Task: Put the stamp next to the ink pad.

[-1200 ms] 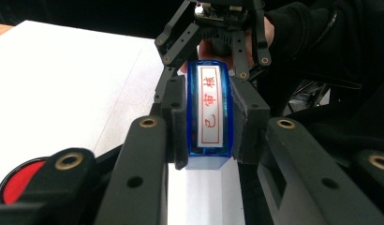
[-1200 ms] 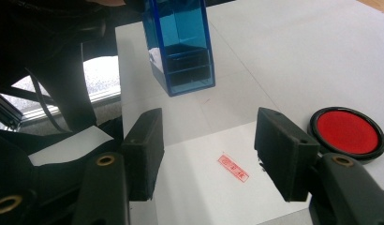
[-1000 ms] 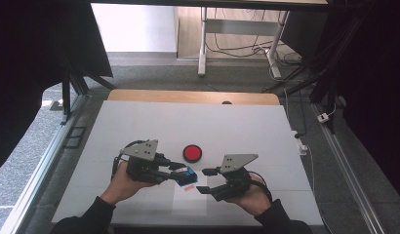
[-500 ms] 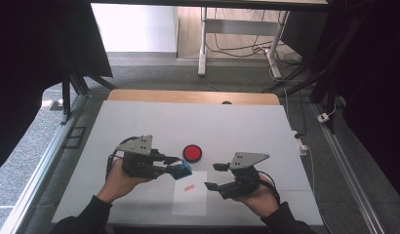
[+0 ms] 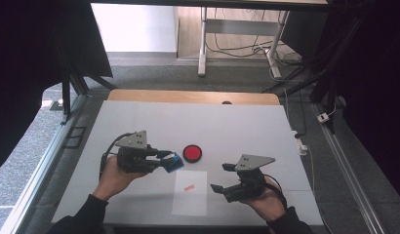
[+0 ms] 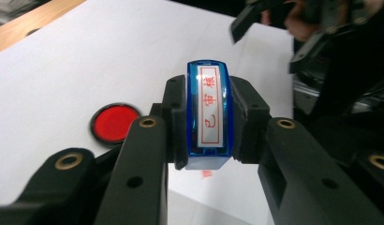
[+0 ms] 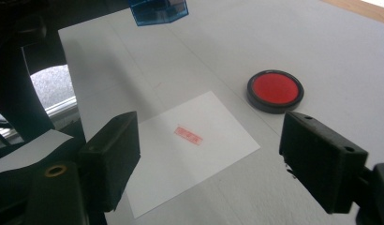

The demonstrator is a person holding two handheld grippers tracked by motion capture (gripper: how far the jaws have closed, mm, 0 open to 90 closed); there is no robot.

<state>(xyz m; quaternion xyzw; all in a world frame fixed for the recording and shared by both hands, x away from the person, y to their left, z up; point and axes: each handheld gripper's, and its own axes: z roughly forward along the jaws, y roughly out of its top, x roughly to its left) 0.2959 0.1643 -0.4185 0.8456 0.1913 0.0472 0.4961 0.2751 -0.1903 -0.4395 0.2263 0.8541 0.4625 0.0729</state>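
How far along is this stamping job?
A red imprint already sits on the paper, so the stamping looks done. The left gripper holds the blue stamp lifted clear above it. The right gripper is open, holding nothing. Probably only setting the stamp down remains.

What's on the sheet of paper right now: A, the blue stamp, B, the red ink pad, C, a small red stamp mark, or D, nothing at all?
C: the sheet of paper bears a small red stamp mark, while the red ink pad sits off it on the table and the left gripper holds the blue stamp.
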